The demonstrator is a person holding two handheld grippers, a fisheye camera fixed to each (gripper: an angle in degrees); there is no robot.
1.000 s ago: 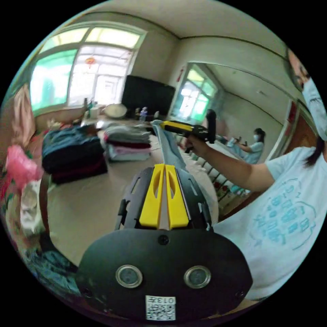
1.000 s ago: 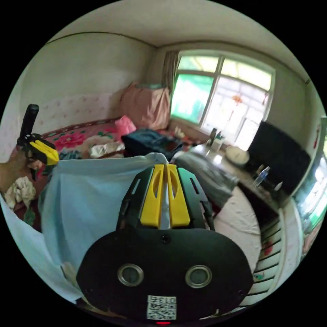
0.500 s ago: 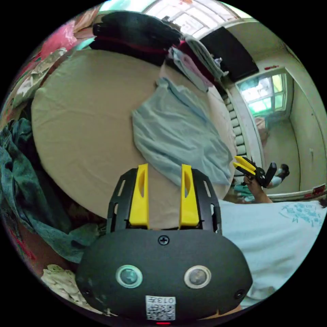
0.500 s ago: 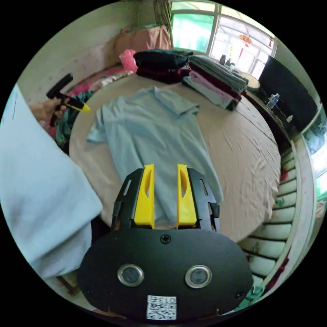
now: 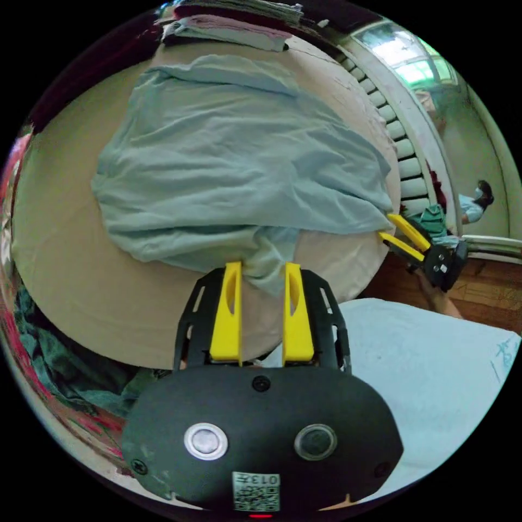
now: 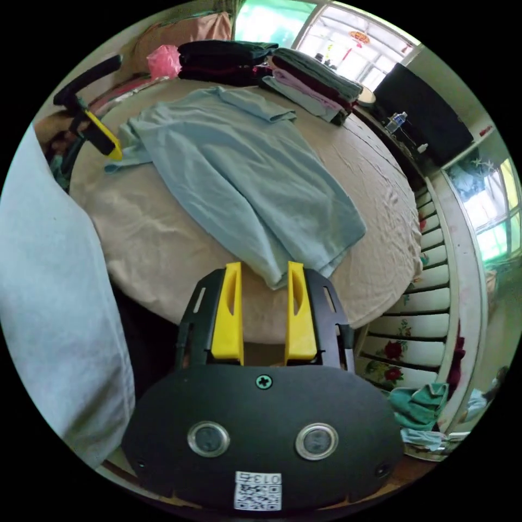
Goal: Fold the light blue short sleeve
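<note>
Beige sheeting covers the bed (image 6: 163, 239) that serves as the work surface, and the light blue shirt (image 6: 239, 168) lies spread on it, collar toward the far stacks and hem toward the person. The cloth is flat in the middle but rumpled along the near edges — one sleeve (image 5: 269, 261) is bunched at the bed's rim.

The left gripper (image 5: 262, 272) has its jaws spread, with the bunched sleeve lying between the tips; neither jaw presses on the cloth. The right gripper (image 6: 263, 272) is also spread, its tips on either side of the near hem corner (image 6: 277, 274), not closed on it. In the left gripper view, the right gripper sits at the hem's far corner, at the bed's edge.

Judged from this layout, the step in hand is smoothing and taking hold — no fold has been made yet. The next move calls for closing each gripper on its piece of cloth, then drawing the fabric taut before the side is turned inward.

Stacks of folded clothes (image 6: 304, 76) stand at the far side of the bed, well apart from the shirt. The person's pale top (image 6: 49, 304) shows at the near edge.
</note>
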